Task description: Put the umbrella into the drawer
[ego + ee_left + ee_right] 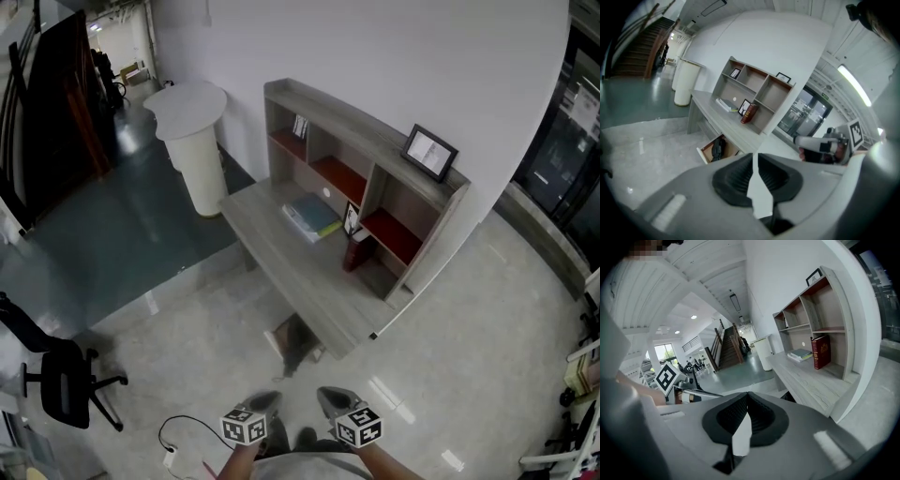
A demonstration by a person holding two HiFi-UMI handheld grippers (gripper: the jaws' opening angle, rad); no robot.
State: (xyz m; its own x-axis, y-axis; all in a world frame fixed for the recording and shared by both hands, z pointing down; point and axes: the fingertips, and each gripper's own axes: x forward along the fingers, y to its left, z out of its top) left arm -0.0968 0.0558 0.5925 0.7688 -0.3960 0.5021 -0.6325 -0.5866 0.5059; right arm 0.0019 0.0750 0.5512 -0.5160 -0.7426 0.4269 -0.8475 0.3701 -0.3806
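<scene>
**A:** Where is the umbrella?

**B:** A dark folded bundle, most likely the umbrella (717, 149), lies inside the open drawer (704, 152) under the desk (281, 253). By that reading it is already where the task wants it, with the drawer not pushed shut.

**A:** And the grippers?

**B:** Both are low, close to the person's body and well apart from the desk. The left gripper (753, 157) has its jaws together at the tips with nothing between them. The right gripper (747, 397) is the same: pads meeting, empty.

**A:** How would the umbrella handle?

**B:** I judge it light, with soft, slippery fabric wrapped over a stiff shaft and ribs. The safest hold is across the middle of the bundle, where the pads squeeze fabric against the shaft. A grip on a loose fold would probably slide. I cannot make out its handle.

**A:** What does each view add?

**B:** The left gripper view looks into the drawer and shows the bundle. The head view looks down on the drawer (278, 339) as a small dark opening at the desk's edge, contents unclear. The right gripper view shows the desk top and a red book (820, 351), but its own jaws cover most of the drawer. Each gripper view also catches the other gripper at its edge.
</scene>
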